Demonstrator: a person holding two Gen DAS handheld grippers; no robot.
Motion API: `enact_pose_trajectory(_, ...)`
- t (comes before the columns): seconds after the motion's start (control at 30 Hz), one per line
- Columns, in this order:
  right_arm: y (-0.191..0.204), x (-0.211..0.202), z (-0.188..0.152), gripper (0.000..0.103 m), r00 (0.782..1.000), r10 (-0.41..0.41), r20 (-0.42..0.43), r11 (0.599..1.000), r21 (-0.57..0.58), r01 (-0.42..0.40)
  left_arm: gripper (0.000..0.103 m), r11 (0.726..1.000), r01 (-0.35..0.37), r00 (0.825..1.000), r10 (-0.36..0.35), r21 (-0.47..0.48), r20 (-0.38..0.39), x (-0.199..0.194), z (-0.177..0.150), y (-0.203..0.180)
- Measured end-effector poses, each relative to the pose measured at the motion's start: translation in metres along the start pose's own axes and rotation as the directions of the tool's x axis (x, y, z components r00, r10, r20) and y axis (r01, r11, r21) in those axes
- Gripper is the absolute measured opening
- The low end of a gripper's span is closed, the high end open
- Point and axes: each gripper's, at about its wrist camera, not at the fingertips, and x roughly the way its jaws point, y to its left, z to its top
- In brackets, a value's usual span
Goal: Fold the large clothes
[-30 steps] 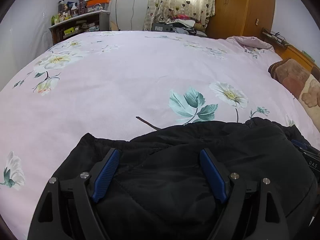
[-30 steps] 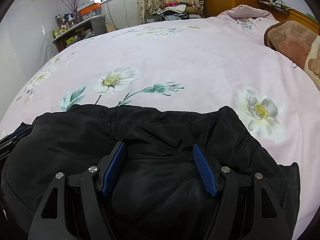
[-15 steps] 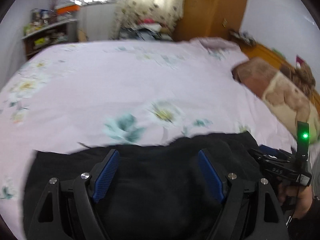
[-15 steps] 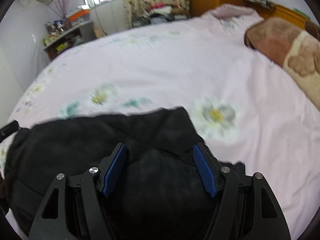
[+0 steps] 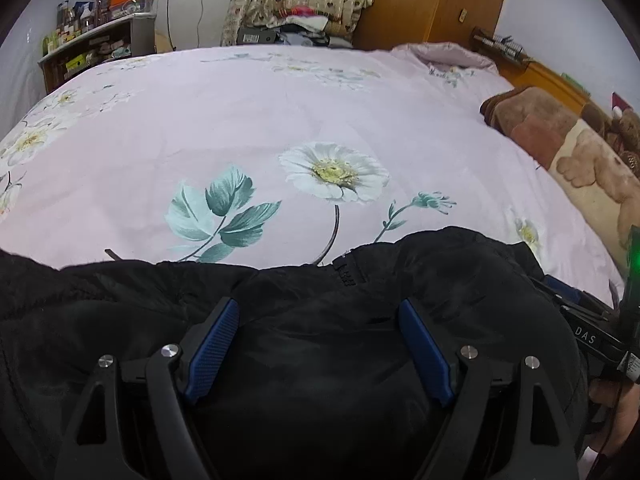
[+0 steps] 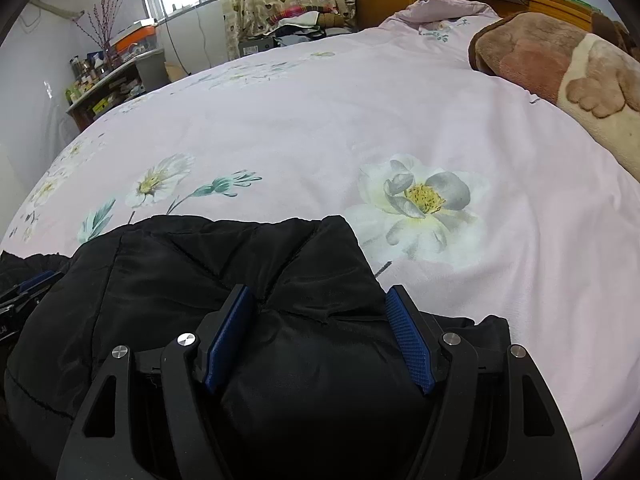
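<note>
A black padded jacket (image 5: 400, 280) lies bunched at the near edge of the pink flowered bedspread (image 5: 280, 112). My left gripper (image 5: 316, 308) hangs over its middle with the jaws wide and opening; the padding lies between the blue pads (image 5: 212, 344) but is not pinched. My right gripper (image 6: 318, 292) stands open over the right end of the jacket (image 6: 200, 264), whose fabric bulges up between its fingers. The right gripper's body (image 5: 592, 336) and the hand holding it show at the right edge of the left wrist view.
A brown and cream plush blanket (image 6: 560, 60) lies along the bed's right side. Beyond the bed are a cluttered shelf (image 5: 92, 52), a curtained window, a pile of clothes (image 5: 304, 20) and a wooden wardrobe (image 5: 432, 0). Bare bedspread stretches ahead of the jacket.
Both grippers have slid to the right over the jacket, which stayed on the bed. Its left edge has left the left wrist view, and its right end now sits under the right gripper.
</note>
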Motion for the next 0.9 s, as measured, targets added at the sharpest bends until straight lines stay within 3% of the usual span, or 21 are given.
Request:
enact_pose_trajectory(0.07, -0.002, -0.001, 0.004, 0.069, 1.000, 0.009, -0.024, 1.000, 0.001, -0.009, 0.082, 1.000, -0.011, 0.999, 0.010, -0.011, -0.038, -0.014, 0.008, 0.001)
enact_pose_trajectory(0.17, -0.002, -0.006, 0.010, 0.069, 0.998, 0.011, -0.061, 1.000, -0.001, -0.011, 0.082, 1.000, 0.008, 0.998, -0.009, 0.012, 0.065, -0.066, 0.012, 0.013)
enact_pose_trajectory(0.23, -0.002, -0.014, 0.011, 0.069, 0.998, 0.000, -0.068, 1.000, -0.011, -0.001, 0.082, 0.999, -0.039, 0.991, 0.036, 0.018, 0.131, -0.096, 0.009, 0.037)
enact_pose_trajectory(0.33, 0.003, -0.037, 0.014, 0.069, 0.999, -0.031, -0.040, 0.999, -0.010, 0.031, 0.082, 0.992, -0.110, 0.984, 0.116, -0.057, 0.132, -0.114, 0.001, 0.087)
enact_pose_trajectory(0.5, 0.015, -0.085, 0.003, 0.069, 0.997, 0.017, 0.080, 1.000, -0.012, -0.016, 0.082, 0.978, -0.126, 0.988, 0.139, -0.169, 0.073, -0.101, -0.026, 0.140)
enact_pose_trajectory(0.63, 0.015, -0.054, -0.014, 0.069, 1.000, -0.011, 0.027, 0.999, -0.039, 0.012, 0.085, 0.967, -0.099, 0.991, 0.116, -0.233, 0.061, -0.074, -0.040, 0.150)
enact_pose_trajectory(0.73, 0.001, -0.037, -0.018, 0.068, 0.999, -0.001, 0.034, 1.000, 0.023, 0.000, 0.088, 0.964, -0.094, 0.990, 0.118, -0.249, 0.081, -0.063, -0.043, 0.151)
enact_pose_trajectory(0.9, 0.006, -0.028, -0.027, 0.068, 0.997, -0.029, 0.075, 1.000, -0.005, 0.030, 0.090, 0.961, -0.105, 0.984, 0.138, -0.257, 0.112, -0.052, -0.051, 0.151)
